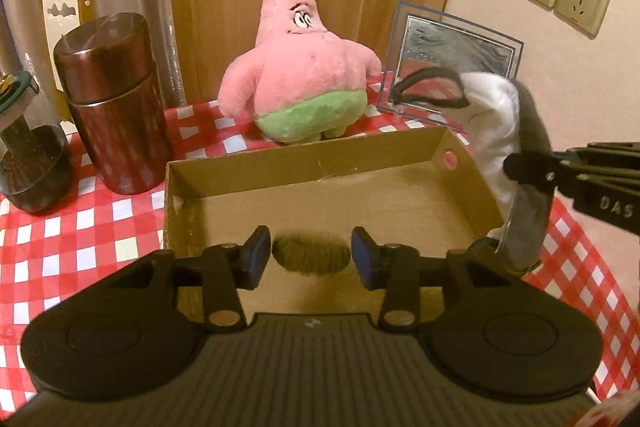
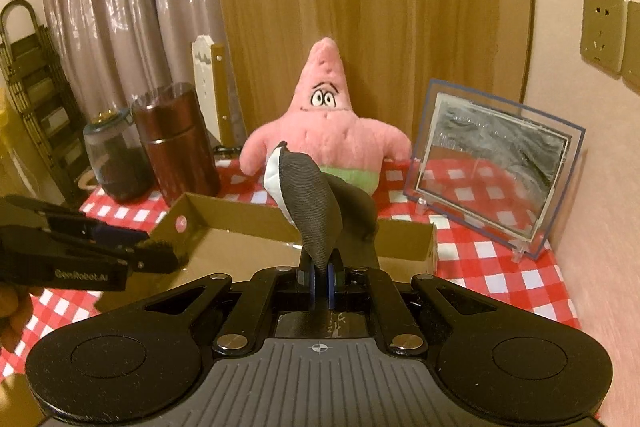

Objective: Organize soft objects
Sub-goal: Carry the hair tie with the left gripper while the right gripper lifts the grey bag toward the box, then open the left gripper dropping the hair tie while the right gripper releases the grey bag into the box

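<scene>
Right gripper [image 2: 320,277] pinches a grey-and-white eye mask [image 2: 312,195]; left gripper [image 1: 311,257] spread, a dark hair tie [image 1: 311,257] between its pads untouched, over the cardboard box [image 1: 280,163].

A blurred, dark, perhaps woolly lump [image 1: 311,255] defies naming; the eye mask [image 2: 316,203] hides the plush's [image 2: 326,131] belly

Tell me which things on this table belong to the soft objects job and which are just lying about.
Job: cardboard box; dark fuzzy roll between the open left gripper fingers; grey and white fabric piece in the shut right gripper; pink plush star.

Lying about: brown canister; glass jar; clear photo frame.
</scene>
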Demonstrator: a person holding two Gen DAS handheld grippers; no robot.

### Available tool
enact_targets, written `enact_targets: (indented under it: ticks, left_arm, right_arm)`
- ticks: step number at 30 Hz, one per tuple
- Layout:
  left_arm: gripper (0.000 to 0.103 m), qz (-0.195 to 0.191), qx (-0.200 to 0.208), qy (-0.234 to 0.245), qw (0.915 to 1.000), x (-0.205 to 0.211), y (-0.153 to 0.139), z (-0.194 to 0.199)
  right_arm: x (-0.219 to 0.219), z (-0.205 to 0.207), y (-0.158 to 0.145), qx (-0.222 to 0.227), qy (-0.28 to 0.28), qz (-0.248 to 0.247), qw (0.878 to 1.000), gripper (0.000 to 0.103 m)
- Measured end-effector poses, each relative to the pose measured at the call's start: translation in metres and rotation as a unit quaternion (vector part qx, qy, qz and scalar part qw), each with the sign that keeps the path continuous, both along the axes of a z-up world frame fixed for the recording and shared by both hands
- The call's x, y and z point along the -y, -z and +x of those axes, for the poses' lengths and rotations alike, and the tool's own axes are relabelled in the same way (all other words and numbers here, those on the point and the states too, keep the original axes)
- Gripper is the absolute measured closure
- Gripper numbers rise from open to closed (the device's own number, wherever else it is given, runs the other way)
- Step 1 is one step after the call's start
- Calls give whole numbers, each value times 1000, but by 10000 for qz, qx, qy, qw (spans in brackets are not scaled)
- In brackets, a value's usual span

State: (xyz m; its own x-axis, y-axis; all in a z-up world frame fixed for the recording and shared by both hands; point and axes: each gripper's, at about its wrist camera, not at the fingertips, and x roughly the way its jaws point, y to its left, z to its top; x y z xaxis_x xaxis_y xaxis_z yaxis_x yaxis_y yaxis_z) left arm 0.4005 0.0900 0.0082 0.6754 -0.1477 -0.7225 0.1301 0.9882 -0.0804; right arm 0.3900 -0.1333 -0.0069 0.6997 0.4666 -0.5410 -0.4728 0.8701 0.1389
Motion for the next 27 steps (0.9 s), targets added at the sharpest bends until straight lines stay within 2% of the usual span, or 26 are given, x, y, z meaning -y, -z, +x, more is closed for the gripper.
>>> enact_targets:
  ticks: [4,13,14,15,16,17,18,20,27]
  left_arm:
    - [55,9,21,-59,10000,-4,-2,-1]
    - [55,-78,34,-128,9999,-10,-5,-10]
    - [54,-81,42,-122,9999,-10,-5,-11]
    - [54,-81,50,-122,9999,-10,-6,-12]
    - [53,-82,60,-123,9999,-10,-6,-12]
    - [52,-86,69,-124,9999,-11,-7,-13]
    - [51,-88,78,-133,9998,-11,-7,-14]
    - [51,-82,95,-139,9998,-12,-8,-15]
    - [51,-94,167,-191,9996,-15,-16,-27]
  right_arm:
    - [1,4,5,-65,1,-79,9999,97]
    - [0,9,11,-164,50,-113,9998,97]
    - [1,10,12,-195,25,-80,9998,95]
    - [0,11,12,-235,-7,-59,9997,89]
    - [-1,11,12,-261,-32,-48,9996,65]
    - [0,11,12,-247,-18,-41,9997,32]
    - [1,10,12,-192,8,18,9998,24]
    - [5,6,9,-56,32,136,9999,23]
    - [15,-5,4,-110,162,129,9997,23]
